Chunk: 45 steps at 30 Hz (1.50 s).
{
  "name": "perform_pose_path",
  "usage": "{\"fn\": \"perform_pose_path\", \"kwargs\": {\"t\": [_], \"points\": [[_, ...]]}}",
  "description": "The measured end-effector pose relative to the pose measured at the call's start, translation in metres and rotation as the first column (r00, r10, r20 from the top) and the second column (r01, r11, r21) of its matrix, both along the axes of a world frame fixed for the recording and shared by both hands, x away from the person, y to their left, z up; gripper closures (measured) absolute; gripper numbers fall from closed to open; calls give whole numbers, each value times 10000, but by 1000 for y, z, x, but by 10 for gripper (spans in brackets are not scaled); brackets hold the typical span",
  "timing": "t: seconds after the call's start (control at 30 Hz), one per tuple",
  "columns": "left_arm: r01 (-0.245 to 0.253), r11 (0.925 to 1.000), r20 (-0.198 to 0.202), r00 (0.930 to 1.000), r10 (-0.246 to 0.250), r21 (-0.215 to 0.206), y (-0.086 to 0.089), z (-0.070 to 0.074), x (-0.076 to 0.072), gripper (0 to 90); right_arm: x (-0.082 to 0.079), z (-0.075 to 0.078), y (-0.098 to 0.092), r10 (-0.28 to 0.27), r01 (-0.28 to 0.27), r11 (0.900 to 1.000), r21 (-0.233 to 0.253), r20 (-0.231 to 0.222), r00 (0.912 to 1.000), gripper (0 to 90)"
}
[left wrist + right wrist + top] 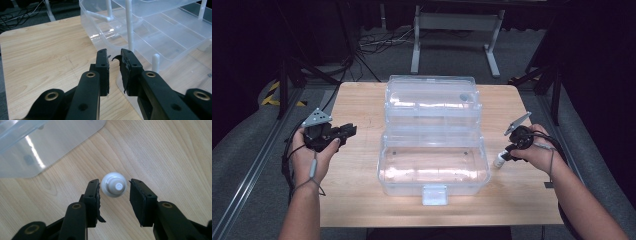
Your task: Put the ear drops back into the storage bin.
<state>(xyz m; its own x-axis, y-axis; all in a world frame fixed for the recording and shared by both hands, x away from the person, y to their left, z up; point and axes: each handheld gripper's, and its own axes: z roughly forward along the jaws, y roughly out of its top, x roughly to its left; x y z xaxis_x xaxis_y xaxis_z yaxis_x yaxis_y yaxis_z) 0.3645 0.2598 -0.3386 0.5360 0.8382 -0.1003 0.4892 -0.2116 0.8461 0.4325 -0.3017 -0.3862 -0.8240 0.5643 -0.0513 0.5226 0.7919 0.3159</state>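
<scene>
High view: clear plastic box sits mid worktop, lid tiers folded back toward the far edge, latch facing the near edge. My left tool hangs over the left part of the worktop, just beside the box. My right tool is near the right edge, pointing down at a small white bottle standing just right of the box's near right corner.

Right tool view gives what the high view can't: I'm looking straight down on the bottle, cap up, between my jaws. Right tool is spread a bit wider than the bottle; left jaw is touching or nearly touching it, right jaw has a clear gap. Not gripped yet. Corner of the box shows top left.

Left tool view: left tool is nearly closed, narrow slit between the pads, holding nothing, worn pad edges curling. It points at the box's side wall with its white hinge posts, close by, not touching.
</scene>
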Motion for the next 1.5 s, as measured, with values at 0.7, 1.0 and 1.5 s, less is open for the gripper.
{"fn": "perform_pose_path", "kwargs": {"t": [0.7,1.0,1.5], "points": [[-84,10000,-52,10000,84,-27,2,-1,-8,776,14,-18,6,1658,-1696,9827,-740,-542,9847,591],[-55,10000,-41,10000,55,-21,2,-1,-7,776,15,-24,9,1672,-1722,9813,-859,-624,9839,590],[-36,10000,-30,10000,36,-9,3,0,-7,776,15,-18,11,1587,-1634,9811,-1035,-522,9860,600]]}}
